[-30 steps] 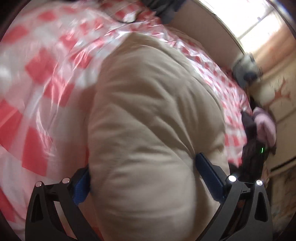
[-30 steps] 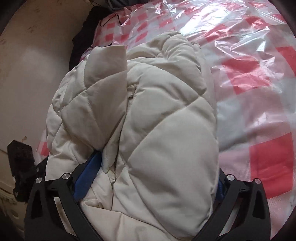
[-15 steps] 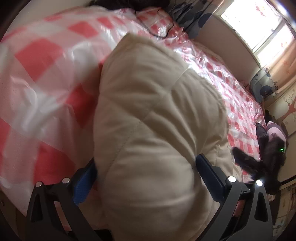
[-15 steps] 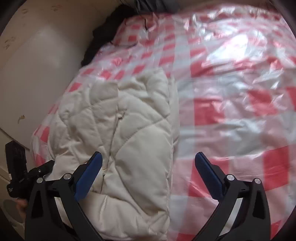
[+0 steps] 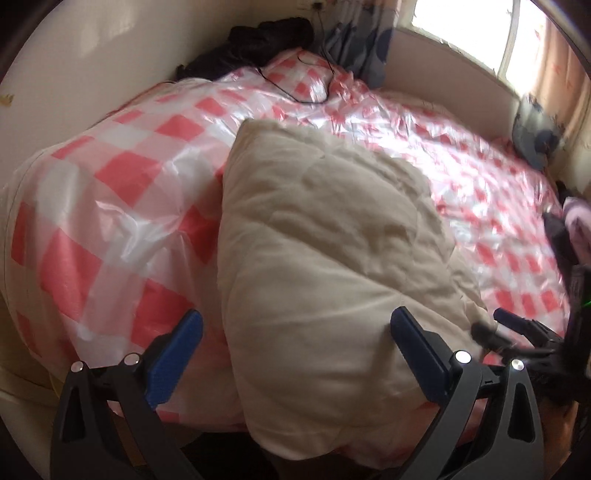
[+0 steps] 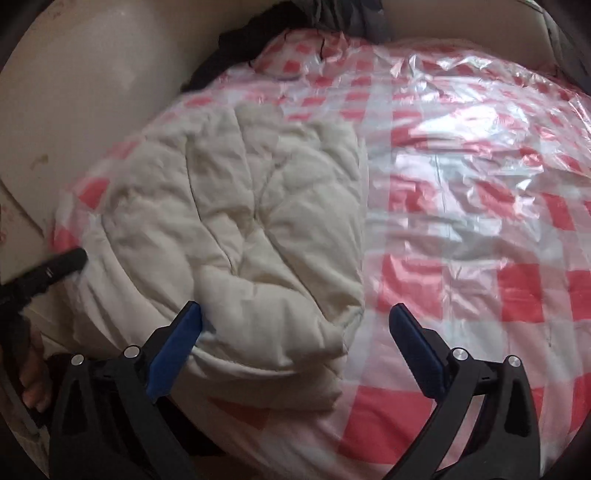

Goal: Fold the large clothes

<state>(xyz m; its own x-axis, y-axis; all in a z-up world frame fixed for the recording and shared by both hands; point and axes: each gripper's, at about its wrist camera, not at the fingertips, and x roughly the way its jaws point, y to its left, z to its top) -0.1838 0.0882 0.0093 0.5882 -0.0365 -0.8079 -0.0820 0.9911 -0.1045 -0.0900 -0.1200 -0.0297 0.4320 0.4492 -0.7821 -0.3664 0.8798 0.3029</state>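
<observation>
A cream quilted jacket lies folded into a thick bundle on a bed covered with a red-and-white checked plastic sheet, near the bed's front edge.

In the left wrist view, the left gripper stands with its blue-padded jaws wide apart and nothing between them; the jacket's near end lies beyond and below the gap. This view alone shows the bright window at the upper right, a dark pile of clothes against the wall at the head of the bed, a black cable trailing across the sheet, and a pinkish garment at the bed's right edge. The other gripper shows, blurred, at the lower right.

In the right wrist view, the right gripper is also spread wide and holds nothing. Its left pad lies just at the jacket's near edge, while the right pad hangs over bare sheet. Here the jacket's quilted seams show clearly, and it sits toward the left side of the bed, close to the pale wall. At the far left a black finger of the left gripper reaches toward the jacket, with a hand below it.
</observation>
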